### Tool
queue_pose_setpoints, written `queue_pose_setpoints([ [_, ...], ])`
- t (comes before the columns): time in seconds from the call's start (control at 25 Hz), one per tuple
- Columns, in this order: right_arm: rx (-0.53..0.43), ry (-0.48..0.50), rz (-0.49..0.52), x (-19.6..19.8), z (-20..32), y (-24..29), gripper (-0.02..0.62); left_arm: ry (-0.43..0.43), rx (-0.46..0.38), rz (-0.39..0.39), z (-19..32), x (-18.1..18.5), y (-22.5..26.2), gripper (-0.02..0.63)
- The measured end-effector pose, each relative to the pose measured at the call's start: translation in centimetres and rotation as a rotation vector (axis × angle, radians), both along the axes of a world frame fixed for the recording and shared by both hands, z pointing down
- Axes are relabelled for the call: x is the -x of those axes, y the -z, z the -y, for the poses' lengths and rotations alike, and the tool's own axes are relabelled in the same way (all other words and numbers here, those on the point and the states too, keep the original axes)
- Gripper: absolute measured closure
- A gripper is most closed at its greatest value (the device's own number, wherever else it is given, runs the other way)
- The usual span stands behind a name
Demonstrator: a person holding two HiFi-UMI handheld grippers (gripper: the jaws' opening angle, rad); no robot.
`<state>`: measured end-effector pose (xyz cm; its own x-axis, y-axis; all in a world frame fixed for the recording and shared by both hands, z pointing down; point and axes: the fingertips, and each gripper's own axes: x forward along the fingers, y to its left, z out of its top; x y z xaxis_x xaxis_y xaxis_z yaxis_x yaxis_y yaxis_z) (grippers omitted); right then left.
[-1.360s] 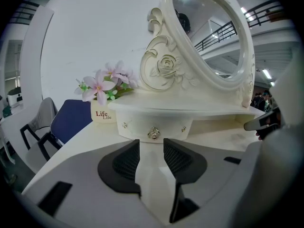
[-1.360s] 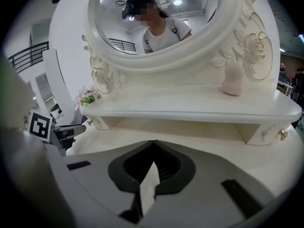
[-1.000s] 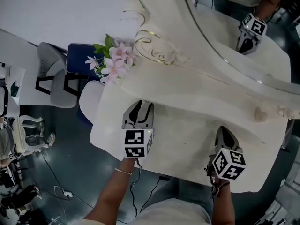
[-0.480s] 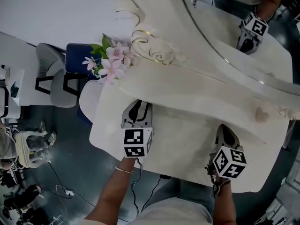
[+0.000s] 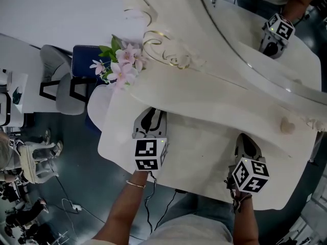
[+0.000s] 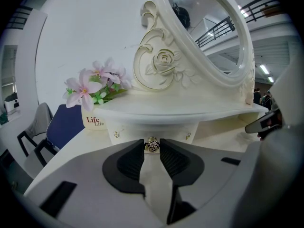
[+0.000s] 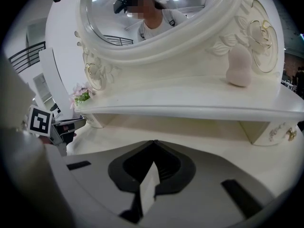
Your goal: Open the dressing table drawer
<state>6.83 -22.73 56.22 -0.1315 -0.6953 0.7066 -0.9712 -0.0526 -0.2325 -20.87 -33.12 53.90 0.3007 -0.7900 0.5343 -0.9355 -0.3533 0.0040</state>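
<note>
cream tabletop (image 5: 202,154); left claw (image 6: 152,144), just closing, pinches gold rose drawer knob (image 6: 152,147) (right claw (image 7: 153,143) pressed together).

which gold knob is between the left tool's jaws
The middle knob: it sits between the left tool's jaws, which have just been closing; the outer knobs stand clear.

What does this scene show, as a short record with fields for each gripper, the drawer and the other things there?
left gripper: jaws have just been closing; pads seem to touch the drawer knob between them
right gripper: jaws together, empty, over the tabletop
drawer: looks closed, under the shelf
flowers: pink, in a cup at the tabletop's left end
sponge: beige, upright on the shelf
</note>
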Motion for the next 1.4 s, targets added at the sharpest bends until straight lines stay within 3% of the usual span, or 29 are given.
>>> queue_pose_setpoints([
  [1.4, -0.018, 0.010, -0.004, 0.4, -1.5, 1.0, 0.588, 0.006, 0.021, -0.016, -2.3, 0.7, -0.1, 0.494],
])
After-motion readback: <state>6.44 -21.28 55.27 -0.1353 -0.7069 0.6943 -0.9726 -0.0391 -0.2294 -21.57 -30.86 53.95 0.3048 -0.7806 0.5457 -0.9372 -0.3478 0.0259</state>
